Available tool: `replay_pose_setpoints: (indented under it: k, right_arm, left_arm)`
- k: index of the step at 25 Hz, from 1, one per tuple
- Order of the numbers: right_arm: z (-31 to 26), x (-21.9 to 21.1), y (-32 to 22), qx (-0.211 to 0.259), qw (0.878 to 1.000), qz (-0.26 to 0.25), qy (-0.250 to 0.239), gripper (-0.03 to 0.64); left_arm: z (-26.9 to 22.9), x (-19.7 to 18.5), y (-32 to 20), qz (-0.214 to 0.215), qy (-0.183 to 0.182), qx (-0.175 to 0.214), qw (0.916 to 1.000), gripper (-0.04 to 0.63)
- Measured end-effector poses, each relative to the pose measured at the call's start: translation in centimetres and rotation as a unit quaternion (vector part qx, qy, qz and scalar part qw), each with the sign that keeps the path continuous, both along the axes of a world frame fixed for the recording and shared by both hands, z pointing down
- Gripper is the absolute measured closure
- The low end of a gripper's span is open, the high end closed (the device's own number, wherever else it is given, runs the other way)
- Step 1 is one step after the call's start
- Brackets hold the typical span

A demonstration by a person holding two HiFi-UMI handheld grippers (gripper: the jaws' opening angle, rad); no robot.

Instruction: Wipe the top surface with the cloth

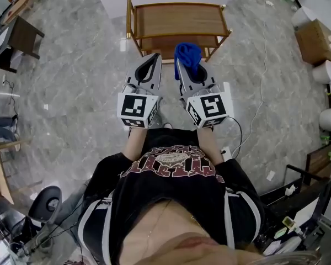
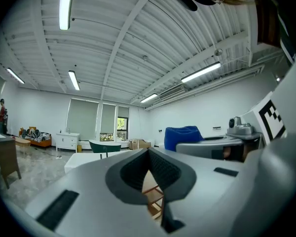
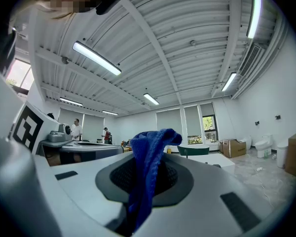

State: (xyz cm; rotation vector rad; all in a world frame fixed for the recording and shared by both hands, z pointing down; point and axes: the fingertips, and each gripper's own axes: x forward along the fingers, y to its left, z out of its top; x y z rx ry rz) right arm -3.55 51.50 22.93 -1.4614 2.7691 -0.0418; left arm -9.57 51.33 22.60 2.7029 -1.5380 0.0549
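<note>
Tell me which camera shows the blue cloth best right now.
The right gripper view: the blue cloth fills the centre, pinched between the right gripper's jaws. The head view shows only a bunch poking out past that gripper; the left gripper view catches just a blue lump off to its right.

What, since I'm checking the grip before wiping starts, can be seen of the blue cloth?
The cloth is deep blue, soft and knitted-looking, bunched into folds. The jaws of the right gripper are shut on its middle. A crumpled end rises past the jaws and flops over, and the rest hangs down between them. Nothing else appears to touch it. In the head view it is held in front of the wooden cart, apparently not yet on its top.
</note>
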Motion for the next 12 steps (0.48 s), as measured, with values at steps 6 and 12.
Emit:
replay_pose_setpoints:
  k: [6,12]
  right_arm:
    - [-0.1,1.2,-3.0,-0.001,0.999,0.033,0.005,0.558]
    - [0.0,0.8,-7.3,-0.002,0.999,0.05,0.009,0.558]
  left_arm:
    - [-0.1,1.1,-3.6,0.025,0.002,0.004,0.9997,0.549]
    - [0.2,0.8,-8.2,0.042,0.002,0.002,0.9991,0.549]
